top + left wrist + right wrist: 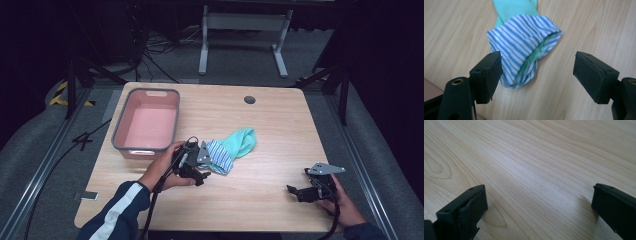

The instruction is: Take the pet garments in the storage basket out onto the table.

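Forearms enter from the near table edge in the high view; dark sleeve with white stripe [119, 207] on the left side. Right hand [340, 202] low at the near right, holding the right gripper [296, 192] just above or on the bare wooden table [260, 130], well apart from everything else. Grey three-cornered plate [326, 169] on top, cable trailing back toward the person. Right gripper view: jaws spread wide, released, nothing between them, plain wood grain [531, 170] beneath.

Left hand [167, 170] further in, left of centre, holding the left gripper [207, 165], pointed at the near end of the sock [232, 149]. Left gripper view: gripper [537, 73] released, jaws wide apart, the striped cuff end of the sock [524, 52] lying between and slightly beyond them. Left jaw pad overlapping the cuff's edge as seen from the camera; actual contact cannot be confirmed. Right jaw clear of the fabric.

Sock flat on the table near its centre, blue-and-white striped cuff toward the person, mint-green body running away toward the far right. Cuff opening slightly agape, green lining visible inside.

Pink basin with grey rim [146, 122] to the left and beyond the left hand, near the far-left corner of the table, nothing seen inside. Near rim of basin just beside the left hand.

Dark round hole [249, 99] in the tabletop near the far edge. White frame legs [240, 35] and loose cables [155, 47] on the grey floor beyond.
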Demonstrator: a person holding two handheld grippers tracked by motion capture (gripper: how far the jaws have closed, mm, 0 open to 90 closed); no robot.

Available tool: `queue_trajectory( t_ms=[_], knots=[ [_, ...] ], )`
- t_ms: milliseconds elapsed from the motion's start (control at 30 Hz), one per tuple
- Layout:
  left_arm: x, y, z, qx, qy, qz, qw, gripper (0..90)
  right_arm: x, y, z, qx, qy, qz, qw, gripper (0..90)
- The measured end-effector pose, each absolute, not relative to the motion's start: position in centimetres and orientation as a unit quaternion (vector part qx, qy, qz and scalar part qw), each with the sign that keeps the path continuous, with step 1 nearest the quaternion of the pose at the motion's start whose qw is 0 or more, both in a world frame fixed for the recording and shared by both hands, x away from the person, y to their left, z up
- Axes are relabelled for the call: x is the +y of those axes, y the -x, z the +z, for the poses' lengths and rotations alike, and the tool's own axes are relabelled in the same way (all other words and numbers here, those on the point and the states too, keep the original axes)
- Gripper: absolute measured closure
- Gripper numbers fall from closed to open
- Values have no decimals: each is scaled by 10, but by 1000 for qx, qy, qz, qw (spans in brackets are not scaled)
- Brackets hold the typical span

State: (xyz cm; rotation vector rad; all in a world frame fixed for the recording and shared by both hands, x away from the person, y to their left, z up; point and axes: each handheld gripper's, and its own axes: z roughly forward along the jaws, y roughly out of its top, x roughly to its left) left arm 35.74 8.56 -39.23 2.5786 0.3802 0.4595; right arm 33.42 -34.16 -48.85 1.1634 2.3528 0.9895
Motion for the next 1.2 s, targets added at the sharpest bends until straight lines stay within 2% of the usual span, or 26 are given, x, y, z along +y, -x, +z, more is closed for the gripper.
queue_trajectory(
  t_ms=[167, 833, 1200],
  knots=[
    [99, -348, -399, 130, -948, 172, 234, 236, -342, -334, -488, 827, -409, 348, 168, 6],
    [158, -327, -419, 163, -945, 183, 215, 230, -342, -334, -489, 827, -408, 347, 168, 6],
    [204, -325, -444, 220, -937, 159, 219, 226, -342, -334, -489, 827, -408, 347, 168, 6]
  ],
)
